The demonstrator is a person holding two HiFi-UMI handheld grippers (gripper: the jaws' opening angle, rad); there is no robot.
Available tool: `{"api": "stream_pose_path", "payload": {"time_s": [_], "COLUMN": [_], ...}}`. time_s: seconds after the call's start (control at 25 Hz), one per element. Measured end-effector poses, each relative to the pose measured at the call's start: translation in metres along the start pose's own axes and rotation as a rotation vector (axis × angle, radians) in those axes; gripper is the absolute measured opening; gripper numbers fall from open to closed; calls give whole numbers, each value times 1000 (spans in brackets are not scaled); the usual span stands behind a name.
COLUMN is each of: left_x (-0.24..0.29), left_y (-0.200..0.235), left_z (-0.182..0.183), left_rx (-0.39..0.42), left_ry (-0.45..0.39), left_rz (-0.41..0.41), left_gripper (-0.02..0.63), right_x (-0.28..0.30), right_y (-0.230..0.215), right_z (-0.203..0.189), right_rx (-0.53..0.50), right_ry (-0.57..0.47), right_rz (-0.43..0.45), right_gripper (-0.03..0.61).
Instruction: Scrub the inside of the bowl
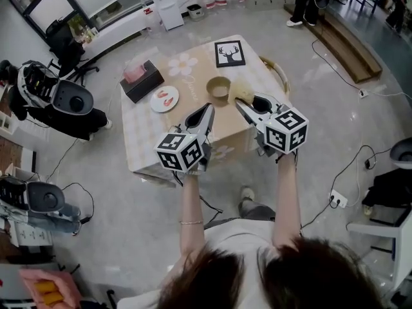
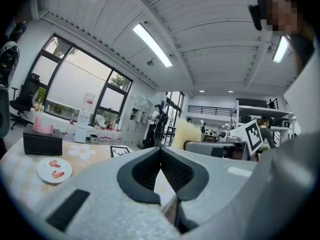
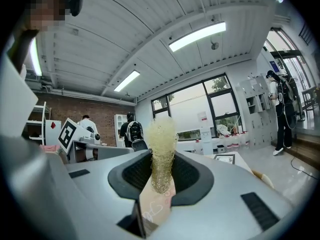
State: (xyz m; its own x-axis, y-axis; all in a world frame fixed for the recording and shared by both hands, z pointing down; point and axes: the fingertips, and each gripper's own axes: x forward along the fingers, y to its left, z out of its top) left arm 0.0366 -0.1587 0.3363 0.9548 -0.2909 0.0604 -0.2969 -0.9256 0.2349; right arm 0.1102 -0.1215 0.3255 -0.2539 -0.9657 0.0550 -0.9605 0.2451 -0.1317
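On the beige-clothed table (image 1: 145,137) stands a round tan bowl (image 1: 218,87), its right rim partly hidden behind a pale yellow mesh scrubber (image 1: 244,93). The right gripper (image 1: 239,104) clamps that scrubber; the left gripper (image 1: 209,108) is clenched empty.

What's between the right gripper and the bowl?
Only the pale scrubber clamped in the right gripper, next to the bowl; head view shows it.

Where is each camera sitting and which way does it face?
Head view: on the person's head, facing steeply down at the table, both forearms, left gripper and right gripper.
Left gripper view: on the left gripper, facing level over its shut, empty jaws.
Right gripper view: on the right gripper, facing level, jaws clamping the scrubber.
Shared: the deer picture shows in all three.
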Motion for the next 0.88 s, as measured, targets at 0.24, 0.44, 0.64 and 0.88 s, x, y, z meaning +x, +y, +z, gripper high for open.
{"api": "stream_pose_path", "payload": {"time_s": [0.24, 0.44, 0.64, 0.88], "left_x": [30, 53, 68, 75], "left_y": [16, 28, 42, 65], "left_z": [1, -1, -7, -21], "left_rx": [-15, -32, -45, -84], "left_ry": [-3, -11, 2, 20], "left_rz": [28, 65, 95, 140], "left_gripper": [12, 12, 12, 12], "right_x": [19, 31, 48, 72], "right_y": [-31, -54, -73, -81], "right_z": [2, -1, -8, -22], "right_rx": [-4, -12, 4, 18], "right_ry": [21, 46, 64, 95], "right_rz": [35, 68, 88, 125], "right_gripper": [95, 95, 95, 95]}}
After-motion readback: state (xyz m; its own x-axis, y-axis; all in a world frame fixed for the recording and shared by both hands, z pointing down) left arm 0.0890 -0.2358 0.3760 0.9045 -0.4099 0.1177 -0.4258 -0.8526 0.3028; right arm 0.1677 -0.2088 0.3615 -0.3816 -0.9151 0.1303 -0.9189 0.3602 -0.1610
